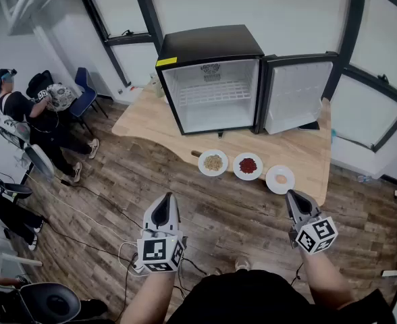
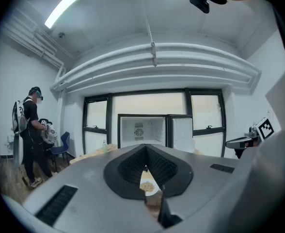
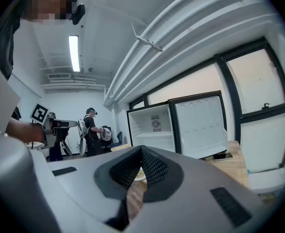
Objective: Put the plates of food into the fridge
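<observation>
facing the bench and open fridge, a person holds left gripper and right gripper, jaws clenched and empty; plates look untouched, so the next move likely means reaching in and opening onto one.

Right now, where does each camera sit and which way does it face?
Head view: on the person's head, facing down at plates and the open fridge; left gripper, right gripper and forearms show.
Left gripper view: on that gripper, facing the fridge; its shut fingers show.
Right gripper view: likewise, plus the left gripper.
All share the fridge.
</observation>
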`<action>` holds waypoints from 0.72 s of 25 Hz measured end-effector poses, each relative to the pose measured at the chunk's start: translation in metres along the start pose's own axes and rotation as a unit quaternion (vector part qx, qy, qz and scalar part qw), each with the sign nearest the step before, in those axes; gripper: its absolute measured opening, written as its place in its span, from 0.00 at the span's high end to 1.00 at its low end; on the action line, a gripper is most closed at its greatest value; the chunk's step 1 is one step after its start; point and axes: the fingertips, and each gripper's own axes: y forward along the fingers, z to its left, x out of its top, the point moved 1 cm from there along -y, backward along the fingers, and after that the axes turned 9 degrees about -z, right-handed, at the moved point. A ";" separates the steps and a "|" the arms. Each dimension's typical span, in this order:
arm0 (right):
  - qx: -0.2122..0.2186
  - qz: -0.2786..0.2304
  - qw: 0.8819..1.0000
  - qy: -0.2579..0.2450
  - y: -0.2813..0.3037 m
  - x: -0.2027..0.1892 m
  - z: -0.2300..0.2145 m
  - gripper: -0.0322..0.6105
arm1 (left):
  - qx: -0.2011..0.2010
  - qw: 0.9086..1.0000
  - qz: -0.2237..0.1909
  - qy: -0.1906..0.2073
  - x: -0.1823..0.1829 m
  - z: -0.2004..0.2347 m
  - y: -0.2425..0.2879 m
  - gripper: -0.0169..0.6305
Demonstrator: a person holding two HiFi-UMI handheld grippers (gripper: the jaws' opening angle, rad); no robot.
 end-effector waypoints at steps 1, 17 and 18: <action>0.000 -0.001 1.000 -0.001 -0.001 0.001 -0.003 0.92 | 0.003 1.000 0.002 0.000 -0.001 -0.001 0.002 0.97; 0.019 0.007 0.999 0.033 -0.003 -0.019 -0.048 0.92 | 0.020 0.999 0.020 0.033 -0.013 -0.028 0.021 0.97; 0.020 0.009 0.999 0.033 0.000 -0.020 -0.048 0.92 | 0.020 0.999 0.019 0.034 -0.013 -0.026 0.025 0.97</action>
